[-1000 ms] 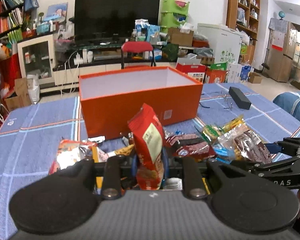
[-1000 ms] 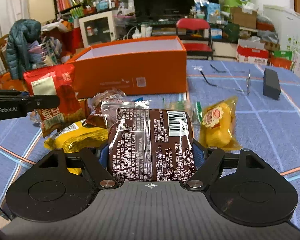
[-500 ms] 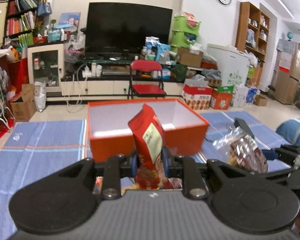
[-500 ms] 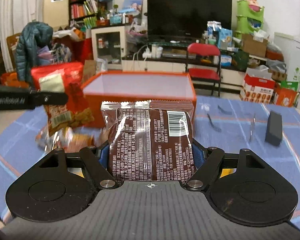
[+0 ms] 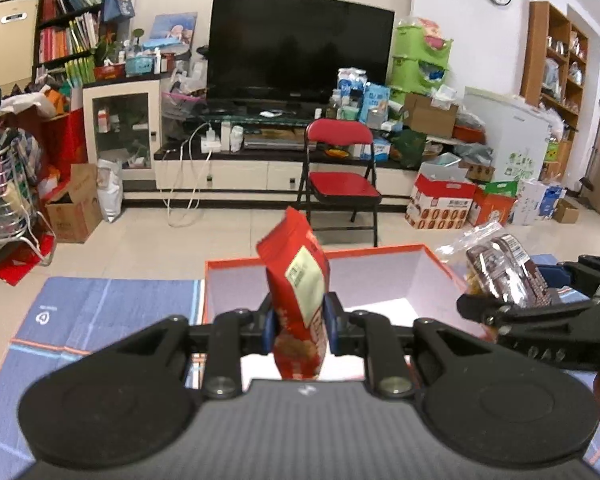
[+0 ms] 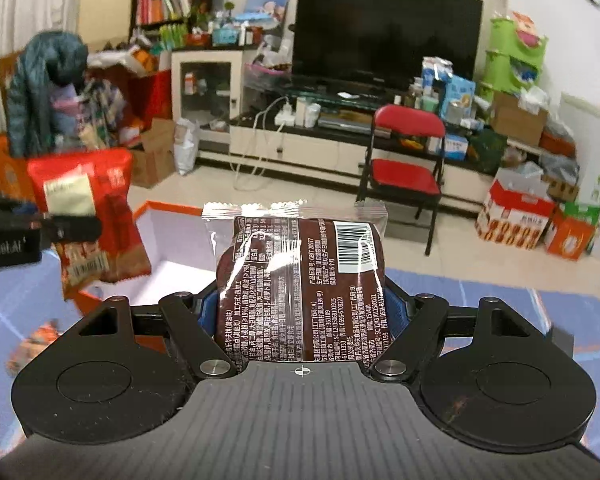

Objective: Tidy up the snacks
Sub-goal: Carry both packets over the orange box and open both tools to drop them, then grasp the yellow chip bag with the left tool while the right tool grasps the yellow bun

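The red pouch [image 5: 300, 300] stands upright between the blue pads of the left gripper [image 5: 298, 322], which is clamped tight on its lower half; its top sticks up well above the fingers [image 5: 269, 322], and its bottom edge hangs just below them. It is held in the air over the open orange box [image 5: 432, 254], whose white inside shows behind and to either side of it. In the right wrist view the same pouch [image 6: 88, 216] appears at the left, blurred, above the box's near-left corner [image 6: 144, 210].

The brown packet [image 6: 300, 284], a clear-sealed wrapper with white print and a barcode, lies flat and lengthwise between the blue pads of the right gripper [image 6: 300, 310], which squeezes it from both sides at about its middle. Its crimped top edge reaches forward beyond the fingers. It too is off the table, near the box's right wall; from the left wrist it [image 5: 504, 276] shows at the right, just beside the box's far-right corner.

The box sits on a blue striped cloth [image 5: 100, 312]. Beyond lie a tiled floor, a red chair [image 5: 340, 176] and a black TV [image 5: 300, 48].
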### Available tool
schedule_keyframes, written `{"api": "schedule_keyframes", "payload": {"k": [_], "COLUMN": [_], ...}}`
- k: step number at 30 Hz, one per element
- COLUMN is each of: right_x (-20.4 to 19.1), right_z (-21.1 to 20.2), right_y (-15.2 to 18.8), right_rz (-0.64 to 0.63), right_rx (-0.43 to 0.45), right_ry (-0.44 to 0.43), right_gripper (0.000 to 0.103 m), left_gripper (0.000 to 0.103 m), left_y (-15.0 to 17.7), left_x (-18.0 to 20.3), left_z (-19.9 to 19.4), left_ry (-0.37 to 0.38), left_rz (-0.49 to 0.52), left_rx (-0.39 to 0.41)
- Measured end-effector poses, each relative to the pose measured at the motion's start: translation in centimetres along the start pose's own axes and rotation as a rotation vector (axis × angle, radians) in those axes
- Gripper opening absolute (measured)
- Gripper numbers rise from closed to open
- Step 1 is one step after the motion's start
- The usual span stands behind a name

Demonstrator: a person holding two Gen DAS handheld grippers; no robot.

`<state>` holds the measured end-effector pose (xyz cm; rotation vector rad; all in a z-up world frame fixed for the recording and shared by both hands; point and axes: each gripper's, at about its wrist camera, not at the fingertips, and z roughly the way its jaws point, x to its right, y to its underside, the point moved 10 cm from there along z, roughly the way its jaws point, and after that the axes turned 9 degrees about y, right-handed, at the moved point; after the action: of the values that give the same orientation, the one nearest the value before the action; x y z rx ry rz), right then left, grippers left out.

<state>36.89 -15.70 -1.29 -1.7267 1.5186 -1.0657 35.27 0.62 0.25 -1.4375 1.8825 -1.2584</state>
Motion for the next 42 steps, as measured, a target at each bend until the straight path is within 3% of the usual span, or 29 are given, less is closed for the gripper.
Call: {"api": "schedule_keyframes", "payload": {"k": [6,8,10,11,15,19,24,27,32,36,42], "right_x": [-1.4,-1.3,-1.2,-1.1,0.0,2.6,5.4,6.5,9.1,9.8,11.0], "right_z": [5.1,6.0,6.5,6.4,4.7,0.2,-7.0,-10.1,-11.4,-10.5,-8.7], "right_y": [0.8,0.8,1.3,1.3,0.6,0.9,6.7,12.1,18.5,20.3,20.6], "right_rz": [-0.079,-0.060,-0.050,-0.048,-0.020,0.070,0.136,0.124,0.249,0.249,0.300], "right_rx": [-0.025,-0.005,-0.012,-0.006,0.044,0.084,0.052,0.017,-0.054,-0.112,-0.098], "right_ry": [0.022,-0.002,-0.021,-0.024,-0.021,-0.037,-0.065,-0.002,0.088,0.133,0.150], "right_gripper": [0.066,0.071,0.083,0.083,0.083,0.083,0.083,0.083,0.083,0.081,0.082], "left_gripper": [0.019,0.022,0.033,0.041,0.040,0.040,0.045,0.047,0.055,0.056,0.064], "left_y": [0.8,1.1,1.1,1.0,0.4,0.5,4.6,8.9,14.2,16.3,17.6], "left_x": [-0.8,-0.9,-0.9,-0.9,-1.2,-0.4,1.6,3.1,6.1,7.9,9.2], "left_z": [4.6,5.1,4.9,4.8,3.5,-1.0,-6.9,-9.9,-11.5,-10.4,-7.7], "left_ry": [-0.015,-0.030,-0.043,-0.041,-0.026,-0.001,0.058,0.077,0.083,0.063,0.079], "left_rz": [0.007,0.027,0.055,0.053,0.008,0.015,0.027,0.007,-0.028,-0.003,0.018], "left_rx": [-0.068,-0.063,-0.045,-0.041,-0.024,0.019,-0.007,-0.043,-0.081,-0.111,-0.155]}}
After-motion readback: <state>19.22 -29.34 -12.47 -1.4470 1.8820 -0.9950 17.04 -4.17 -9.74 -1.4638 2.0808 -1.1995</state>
